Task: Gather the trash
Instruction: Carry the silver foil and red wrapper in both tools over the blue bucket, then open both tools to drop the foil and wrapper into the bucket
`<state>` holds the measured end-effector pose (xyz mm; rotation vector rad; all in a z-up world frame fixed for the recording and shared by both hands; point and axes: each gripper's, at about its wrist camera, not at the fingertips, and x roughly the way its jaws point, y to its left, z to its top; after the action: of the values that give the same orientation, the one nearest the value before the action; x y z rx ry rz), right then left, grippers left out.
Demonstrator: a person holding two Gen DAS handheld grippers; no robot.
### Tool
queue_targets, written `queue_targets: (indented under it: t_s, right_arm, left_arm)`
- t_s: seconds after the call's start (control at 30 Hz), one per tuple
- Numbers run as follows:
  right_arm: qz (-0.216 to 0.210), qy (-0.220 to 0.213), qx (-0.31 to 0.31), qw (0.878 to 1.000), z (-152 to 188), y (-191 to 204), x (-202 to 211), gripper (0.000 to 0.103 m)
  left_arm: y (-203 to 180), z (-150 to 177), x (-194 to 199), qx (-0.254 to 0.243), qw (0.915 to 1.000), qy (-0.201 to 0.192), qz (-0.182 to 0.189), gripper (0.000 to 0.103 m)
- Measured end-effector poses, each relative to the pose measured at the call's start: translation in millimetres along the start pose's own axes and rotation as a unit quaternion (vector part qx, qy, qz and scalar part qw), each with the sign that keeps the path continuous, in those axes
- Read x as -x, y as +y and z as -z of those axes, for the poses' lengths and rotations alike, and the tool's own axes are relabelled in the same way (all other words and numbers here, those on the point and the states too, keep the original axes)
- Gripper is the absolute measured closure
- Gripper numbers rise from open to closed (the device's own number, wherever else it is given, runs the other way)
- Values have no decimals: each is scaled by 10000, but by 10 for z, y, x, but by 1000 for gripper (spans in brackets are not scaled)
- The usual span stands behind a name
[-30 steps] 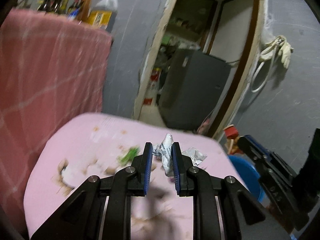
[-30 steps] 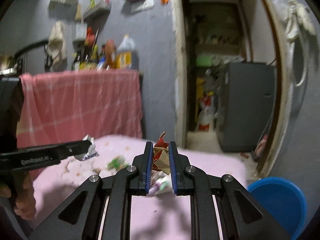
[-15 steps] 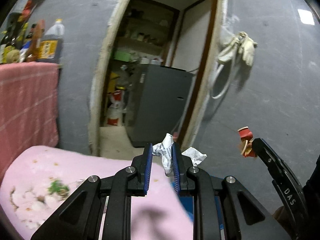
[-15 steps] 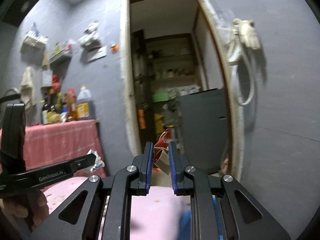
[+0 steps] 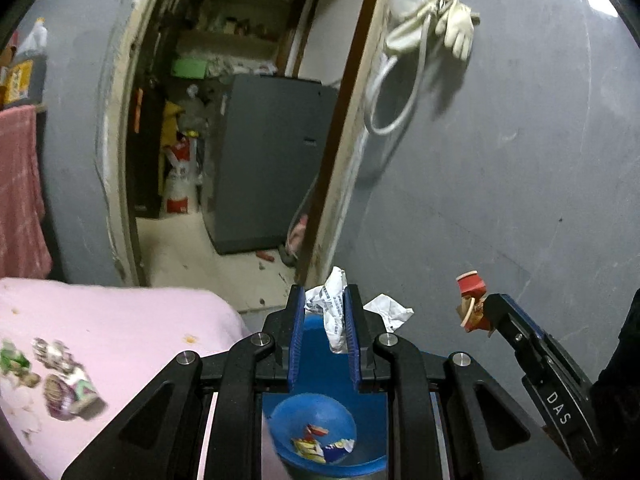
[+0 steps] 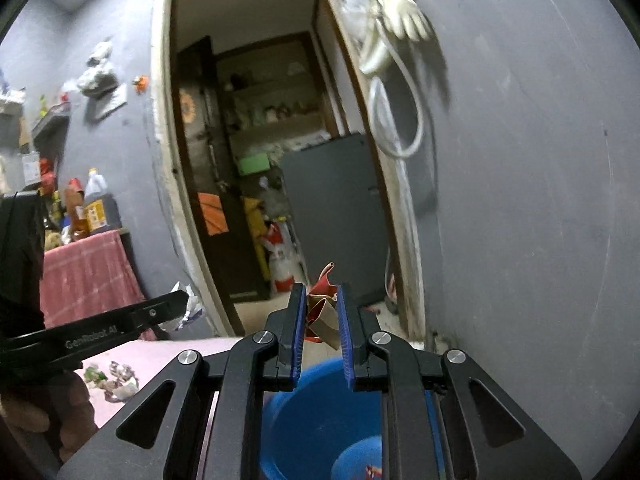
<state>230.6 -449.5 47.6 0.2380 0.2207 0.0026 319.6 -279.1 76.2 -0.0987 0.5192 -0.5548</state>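
In the left wrist view, the left hand-held gripper [image 5: 323,316] pinches a crumpled white wrapper [image 5: 334,312] with dark print between its blue pads, the paper sticking up above the fingertips and out to the right. Directly below and just beyond the fingers sits a blue bin [image 5: 316,436], open at the top, with a few coloured scraps [image 5: 320,446] lying at its bottom. To the left is a worktop under a pink cloth [image 5: 120,320], with blurred bits of litter [image 5: 60,376] on its near left part. At the right, the right hand-held gripper [image 5: 486,312] reaches in, pressed onto a red and tan carton scrap [image 5: 472,300]. Far behind, an open doorway shows a grey cabinet [image 5: 272,160], and pale gloves [image 5: 440,24] hang on the grey wall

In the right wrist view, the right hand-held gripper [image 6: 322,312] clamps the folded red and tan carton scrap [image 6: 322,308] between its pads, right above the near rim of the blue bin [image 6: 316,412]. The left hand-held gripper [image 6: 182,304] comes in from the left, the white wrapper [image 6: 192,308] at its tip, over the pink cloth [image 6: 168,352]. A person's fingers [image 6: 44,416] show at the lower left
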Motion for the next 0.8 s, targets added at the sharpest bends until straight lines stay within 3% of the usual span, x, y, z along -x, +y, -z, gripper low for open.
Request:
queue_targets:
  t_s: [0.3, 0.5, 0.57, 0.67, 0.8]
  right_arm:
    - [37, 634, -209, 9978, 209, -178, -237, 87]
    - [-67, 989, -413, 9942, 337, -229, -381, 84]
    - [-43, 1022, -418, 9939, 346, -224, -391, 84]
    - [-39, 1016, -462, 9937, 345, -229, -400, 73]
    - [32, 1043, -515, 9932, 342, -249, -420, 63]
  left_arm:
    - [40, 275, -444, 140, 9980, 623, 31, 87]
    - [127, 361, -554, 385, 9962, 781, 50, 83]
    - [149, 356, -559, 434, 9959, 788, 62, 75]
    - [171, 346, -530, 472, 9962, 733, 22, 60]
    - [236, 326, -410, 580, 9962, 645, -14, 58]
